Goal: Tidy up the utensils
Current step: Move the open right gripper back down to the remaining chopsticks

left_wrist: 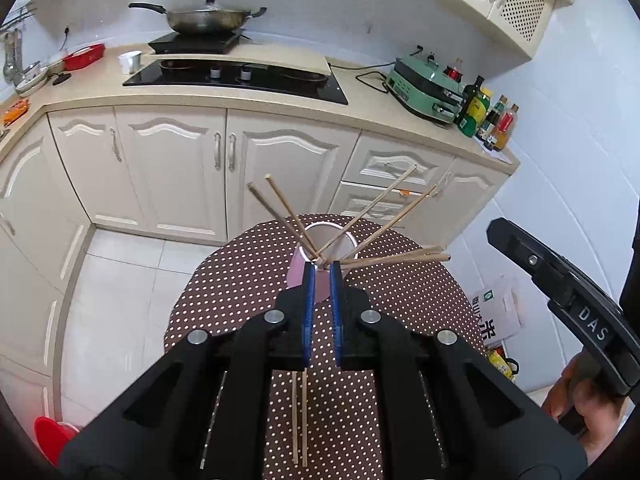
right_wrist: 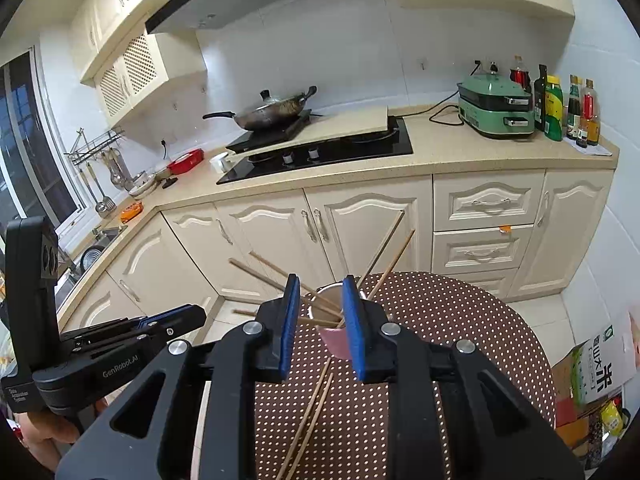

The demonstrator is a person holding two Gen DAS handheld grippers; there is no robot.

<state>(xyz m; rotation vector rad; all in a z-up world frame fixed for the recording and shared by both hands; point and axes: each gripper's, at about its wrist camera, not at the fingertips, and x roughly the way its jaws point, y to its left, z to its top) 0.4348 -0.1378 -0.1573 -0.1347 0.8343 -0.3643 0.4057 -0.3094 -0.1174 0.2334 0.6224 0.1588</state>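
**Chopsticks mostly in cup, one pair left on surface**

Round surface [left_wrist: 240, 280] under a brown white-dotted cloth, kitchen cabinets and stove behind. On it stands a metal cup with pink outer wall [left_wrist: 298, 276], upright, near the far middle of the cloth. Eight or so thin wooden chopsticks [left_wrist: 376, 200] are already in the cup, fanned out left and right over the rim. Two loose wooden chopsticks [left_wrist: 300, 420] lie flat on the cloth on the near side of the cup, roughly parallel, close together, partly hidden under the gripper bodies.

Left hand-held gripper [left_wrist: 321, 270]: blue-padded fingers close together with a narrow gap, tips just at the near rim of the cup; nothing visibly pinched between them, though whether they touch a chopstick end at the rim I cannot tell. Right hand-held gripper [right_wrist: 320, 292]: fingers set clearly wider apart, holding nothing, hovering near the cup with the loose pair below it.

Progress judgement: mostly done. Left to do: pick up the loose pair and drop it into the cup. The low, thin sticks will likely be awkward to pinch off the cloth.
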